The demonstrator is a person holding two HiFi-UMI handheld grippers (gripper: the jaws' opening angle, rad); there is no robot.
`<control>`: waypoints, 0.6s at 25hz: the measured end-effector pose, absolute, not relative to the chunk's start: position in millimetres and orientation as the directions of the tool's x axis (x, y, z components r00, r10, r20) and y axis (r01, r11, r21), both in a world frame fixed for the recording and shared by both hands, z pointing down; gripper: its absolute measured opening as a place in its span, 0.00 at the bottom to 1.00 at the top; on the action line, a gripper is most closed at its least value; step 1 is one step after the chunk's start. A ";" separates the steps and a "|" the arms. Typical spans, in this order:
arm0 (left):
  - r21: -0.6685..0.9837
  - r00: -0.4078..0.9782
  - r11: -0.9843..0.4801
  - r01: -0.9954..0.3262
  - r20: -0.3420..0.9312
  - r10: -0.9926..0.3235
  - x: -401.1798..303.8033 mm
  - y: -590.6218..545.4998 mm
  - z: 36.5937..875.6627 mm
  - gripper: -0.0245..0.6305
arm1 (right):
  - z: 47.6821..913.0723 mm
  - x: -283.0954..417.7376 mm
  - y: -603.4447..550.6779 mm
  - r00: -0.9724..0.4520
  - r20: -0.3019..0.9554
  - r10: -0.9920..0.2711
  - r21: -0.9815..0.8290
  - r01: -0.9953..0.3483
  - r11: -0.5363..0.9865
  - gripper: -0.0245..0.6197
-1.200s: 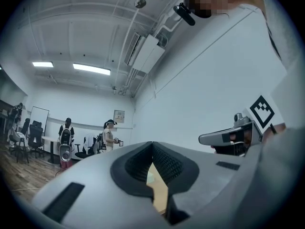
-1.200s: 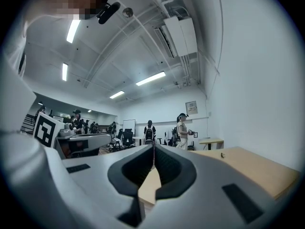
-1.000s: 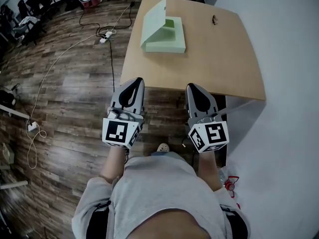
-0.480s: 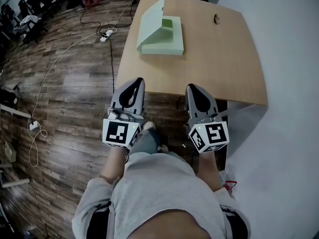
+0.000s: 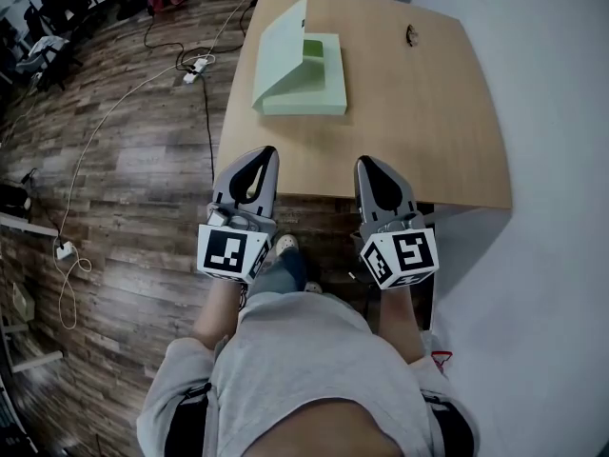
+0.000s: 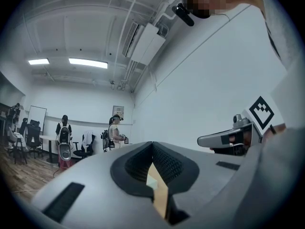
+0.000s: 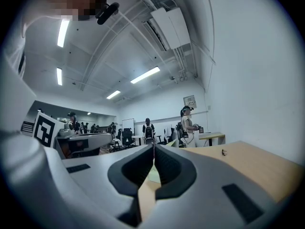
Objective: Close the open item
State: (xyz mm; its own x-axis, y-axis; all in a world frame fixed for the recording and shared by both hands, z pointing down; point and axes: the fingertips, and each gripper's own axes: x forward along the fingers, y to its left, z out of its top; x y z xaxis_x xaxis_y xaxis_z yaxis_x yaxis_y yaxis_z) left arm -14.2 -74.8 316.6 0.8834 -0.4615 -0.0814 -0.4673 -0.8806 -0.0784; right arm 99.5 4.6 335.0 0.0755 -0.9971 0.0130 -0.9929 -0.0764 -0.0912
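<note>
A pale green box point(image 5: 303, 77) lies on the far left part of the wooden table point(image 5: 428, 112), its lid point(image 5: 282, 48) raised and leaning to the left. Both grippers are held side by side at the table's near edge, well short of the box. My left gripper point(image 5: 264, 153) is shut with nothing in it, and its jaw tips meet in the left gripper view point(image 6: 152, 144). My right gripper point(image 5: 367, 164) is likewise shut and empty, tips together in the right gripper view point(image 7: 153, 146). A sliver of the box point(image 7: 153, 176) shows between its jaws.
The table's left edge drops to a wood-plank floor point(image 5: 133, 179) with white cables and a power strip point(image 5: 197, 65). A small dark object point(image 5: 412, 35) lies near the table's far edge. A white wall point(image 5: 552, 160) runs along the right. People stand far back in the room point(image 6: 114, 133).
The view has moved forward a little: the table and box now sit slightly lower and to the left in the head view. Both grippers stay shut in the same pose.
</note>
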 end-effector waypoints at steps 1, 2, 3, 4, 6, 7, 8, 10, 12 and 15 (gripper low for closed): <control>-0.078 0.885 -0.882 -0.465 -0.081 -0.459 -10.2 -80.7 317.4 0.06 | 335.6 102.7 -1.8 0.076 0.015 -0.997 -0.090 -0.993 -0.077 0.06; -0.079 0.886 -0.883 -0.462 -0.080 -0.456 -6.4 -86.7 317.5 0.06 | 335.9 105.9 -8.0 0.077 0.016 -0.997 -0.089 -0.993 -0.078 0.06; -0.079 0.887 -0.884 -0.460 -0.081 -0.454 -2.6 -92.6 317.1 0.06 | 335.6 109.2 -14.0 0.078 0.017 -0.997 -0.088 -0.993 -0.079 0.06; -0.079 0.888 -0.885 -0.458 -0.081 -0.452 0.9 -98.5 316.7 0.06 | 335.0 112.3 -19.9 0.080 0.018 -0.997 -0.088 -0.993 -0.081 0.06; -0.076 0.890 -0.887 -0.455 -0.079 -0.450 6.3 -111.0 316.2 0.06 | 333.8 117.5 -32.2 0.083 0.019 -0.996 -0.087 -0.993 -0.084 0.06; -0.075 0.890 -0.888 -0.454 -0.078 -0.449 8.4 -117.7 316.3 0.06 | 333.4 119.3 -38.9 0.085 0.019 -0.996 -0.086 -0.993 -0.086 0.06; -0.074 0.891 -0.889 -0.452 -0.078 -0.447 10.4 -124.5 316.6 0.06 | 333.2 121.0 -45.7 0.086 0.020 -0.996 -0.085 -0.993 -0.088 0.06; -0.072 0.893 -0.891 -0.448 -0.079 -0.442 15.1 -138.4 317.7 0.06 | 333.3 124.5 -59.7 0.090 0.021 -0.996 -0.082 -0.992 -0.091 0.06; -0.069 0.896 -0.895 -0.441 -0.079 -0.436 20.9 -153.3 319.0 0.06 | 333.3 129.2 -74.7 0.095 0.021 -0.995 -0.081 -0.992 -0.096 0.06; -0.067 0.902 -0.900 -0.430 -0.082 -0.425 30.3 -172.7 320.3 0.06 | 333.6 137.4 -94.5 0.103 0.022 -0.994 -0.079 -0.991 -0.104 0.06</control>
